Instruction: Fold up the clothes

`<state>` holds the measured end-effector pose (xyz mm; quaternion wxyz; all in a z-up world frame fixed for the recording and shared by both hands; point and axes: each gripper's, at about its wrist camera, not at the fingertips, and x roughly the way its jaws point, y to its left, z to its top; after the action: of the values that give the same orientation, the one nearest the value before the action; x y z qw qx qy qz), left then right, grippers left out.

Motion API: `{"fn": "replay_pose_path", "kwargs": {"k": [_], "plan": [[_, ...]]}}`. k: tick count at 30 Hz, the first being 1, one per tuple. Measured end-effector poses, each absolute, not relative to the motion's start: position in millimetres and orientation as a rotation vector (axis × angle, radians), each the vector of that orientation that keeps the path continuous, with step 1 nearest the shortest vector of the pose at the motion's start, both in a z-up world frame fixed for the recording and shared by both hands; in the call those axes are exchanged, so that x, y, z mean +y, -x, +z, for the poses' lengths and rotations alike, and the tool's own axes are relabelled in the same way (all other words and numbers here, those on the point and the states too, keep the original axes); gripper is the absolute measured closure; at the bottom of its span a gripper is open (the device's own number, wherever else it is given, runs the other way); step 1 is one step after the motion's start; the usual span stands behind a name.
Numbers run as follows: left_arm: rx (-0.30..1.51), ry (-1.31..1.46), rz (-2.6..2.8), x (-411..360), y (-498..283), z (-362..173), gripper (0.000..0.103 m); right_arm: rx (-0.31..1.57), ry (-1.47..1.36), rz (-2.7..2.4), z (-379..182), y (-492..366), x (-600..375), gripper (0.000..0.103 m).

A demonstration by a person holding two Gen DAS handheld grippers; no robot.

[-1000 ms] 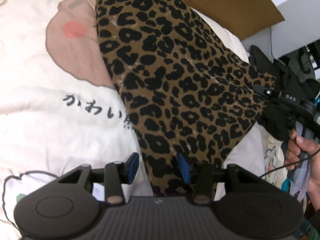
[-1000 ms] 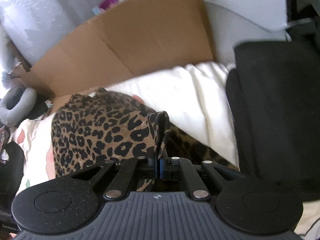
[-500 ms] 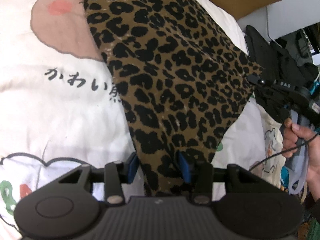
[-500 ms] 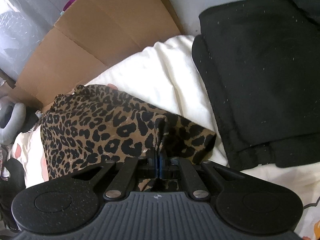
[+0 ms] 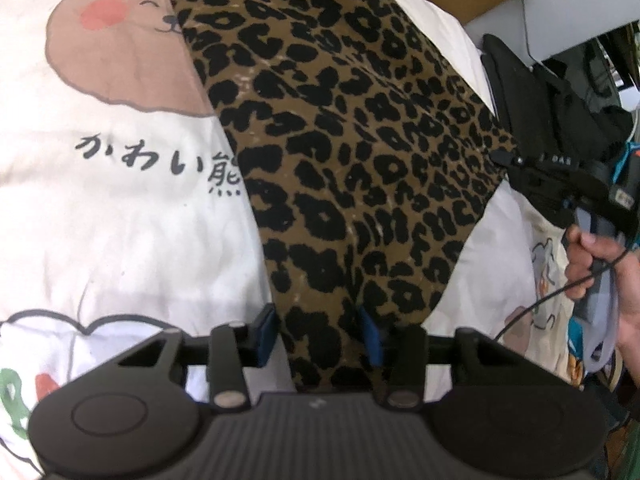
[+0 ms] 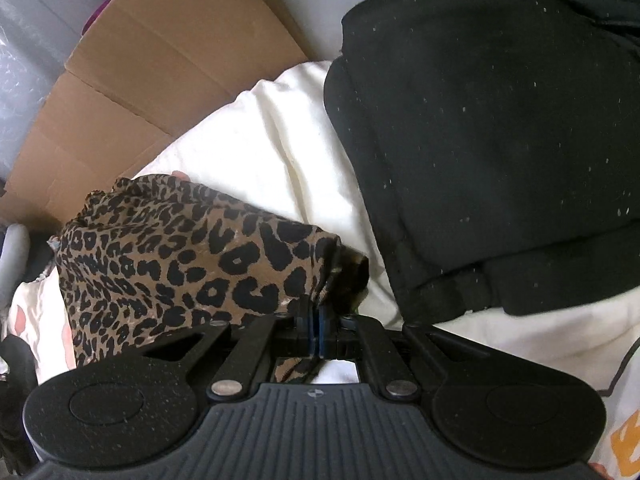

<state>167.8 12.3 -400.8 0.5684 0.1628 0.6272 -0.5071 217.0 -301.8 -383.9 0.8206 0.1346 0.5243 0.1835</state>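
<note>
My right gripper (image 6: 315,326) was pinched tight on a corner of the leopard cloth (image 6: 160,264), lying on the white sheet (image 6: 280,152). Black garment (image 6: 500,140) just beside it; cardboard (image 6: 160,72) behind.

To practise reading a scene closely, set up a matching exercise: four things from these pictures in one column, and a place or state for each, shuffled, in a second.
Things
1. leopard-print brown garment
2. folded black fleece garment
3. flat brown cardboard sheet
4. right gripper

Places or states
A. propped behind the white printed bedspread
B. shut on a cloth corner
C. lies at the right of the right wrist view
D. stretched between both grippers

Pairs: 1-D, 2-C, 3-A, 4-B
</note>
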Motion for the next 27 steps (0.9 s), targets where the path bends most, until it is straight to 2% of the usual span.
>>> {"fn": "replay_pose_path", "kwargs": {"k": [3, 8, 11, 12, 19, 27], "plan": [[1.477, -0.387, -1.195, 11.3, -166.1, -400.2, 0.067, 1.099, -0.301, 0.369, -375.7, -221.2, -306.4, 0.097], [1.525, -0.383, -1.21, 14.1, -168.3, -395.3, 0.067, 1.077, -0.289, 0.316, -374.2, -227.0, -314.2, 0.093], [1.537, -0.34, -1.202, 27.3, -180.8, -387.6, 0.066, 1.07, -0.276, 0.318, -374.5, -228.1, -317.3, 0.097], [1.535, -0.331, -1.195, 30.8, -183.9, -385.1, 0.066, 1.069, -0.273, 0.325, -374.9, -228.2, -318.0, 0.103], [1.531, -0.313, -1.15, 45.9, -200.8, -381.6, 0.066, 1.063, -0.218, 0.297, -373.3, -226.9, -320.9, 0.103], [1.464, -0.289, -1.163, 36.4, -222.2, -357.9, 0.066, 1.058, -0.173, 0.322, -332.1, -214.8, -309.6, 0.101]]}}
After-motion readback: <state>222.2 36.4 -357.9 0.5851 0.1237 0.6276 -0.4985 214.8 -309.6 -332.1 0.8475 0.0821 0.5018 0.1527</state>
